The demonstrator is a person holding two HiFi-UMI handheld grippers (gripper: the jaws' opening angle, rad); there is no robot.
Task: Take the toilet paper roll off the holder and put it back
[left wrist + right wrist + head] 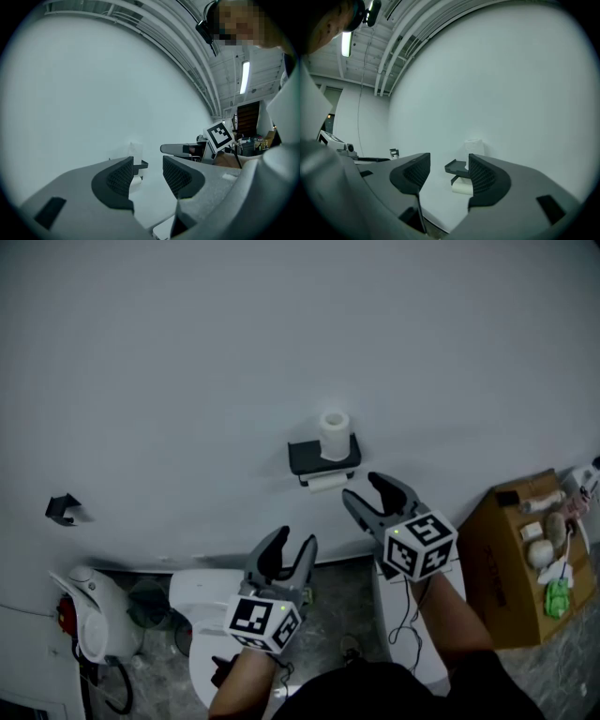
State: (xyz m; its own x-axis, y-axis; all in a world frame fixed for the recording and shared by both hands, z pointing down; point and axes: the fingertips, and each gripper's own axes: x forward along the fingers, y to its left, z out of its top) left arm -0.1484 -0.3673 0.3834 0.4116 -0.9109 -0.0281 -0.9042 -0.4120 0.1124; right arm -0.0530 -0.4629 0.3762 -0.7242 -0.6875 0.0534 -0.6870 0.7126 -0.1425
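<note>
A dark toilet paper holder [314, 456] is fixed to the white wall. A white roll [335, 434] stands upright on its top shelf, and a second white roll [326, 483] hangs under it. My right gripper [364, 487] is open and empty, just below and to the right of the holder, apart from it. In the right gripper view the jaws [449, 171] frame the holder [456, 166], with the upright roll [474, 146] above. My left gripper [293, 545] is open and empty, lower down and further from the wall. Its own view shows the roll [136, 149] beyond its jaws.
A cardboard box [525, 559] with several small items stands at the right. Below my grippers is a white toilet [206, 601], with a white and red appliance [94, 610] at the lower left. A small black hook [62, 508] sits on the wall at the left.
</note>
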